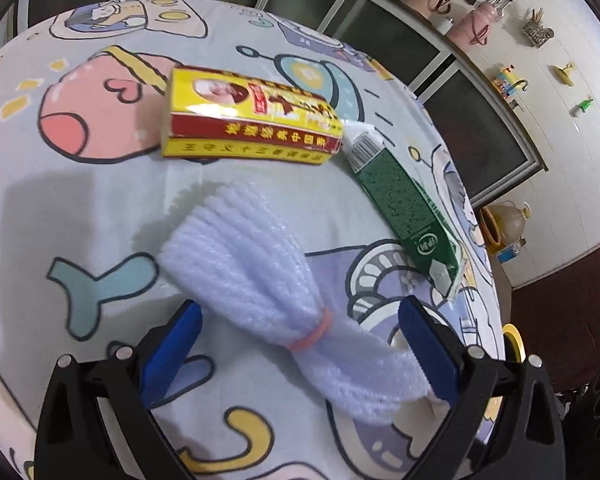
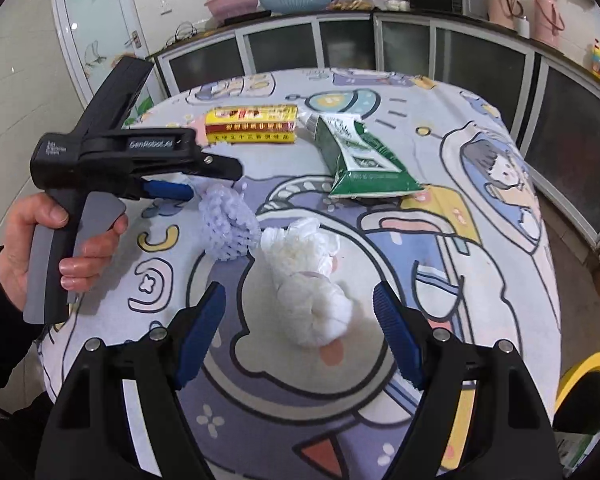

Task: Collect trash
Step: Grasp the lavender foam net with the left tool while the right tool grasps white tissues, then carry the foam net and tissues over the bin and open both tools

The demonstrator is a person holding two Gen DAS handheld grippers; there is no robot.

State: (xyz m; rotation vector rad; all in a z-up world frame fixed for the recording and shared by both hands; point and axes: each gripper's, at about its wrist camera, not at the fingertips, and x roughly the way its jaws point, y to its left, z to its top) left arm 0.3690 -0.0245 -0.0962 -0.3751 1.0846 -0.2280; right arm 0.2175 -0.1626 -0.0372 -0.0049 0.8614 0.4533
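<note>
A pale blue foam net sleeve [image 1: 252,264], tied with a pink rubber band, lies on the cartoon tablecloth. My left gripper [image 1: 300,308] is open and straddles it, and the sleeve's near end rests against the right blue pad [image 1: 428,352]. In the right wrist view a hand holds that left gripper [image 2: 204,180] just over the foam net [image 2: 228,224]. A crumpled white plastic wad [image 2: 308,280] lies between the fingers of my open right gripper [image 2: 300,292], and neither pad presses on it. Farther back lie a yellow and red box [image 2: 252,124] and a flattened green carton [image 2: 360,152].
The round table [image 2: 480,240] drops off on all sides. A yellow-rimmed bin [image 2: 588,368] stands below its right edge, its rim [image 1: 514,340] also showing in the left wrist view. Cabinets with dark glass doors [image 2: 480,60] run behind the table.
</note>
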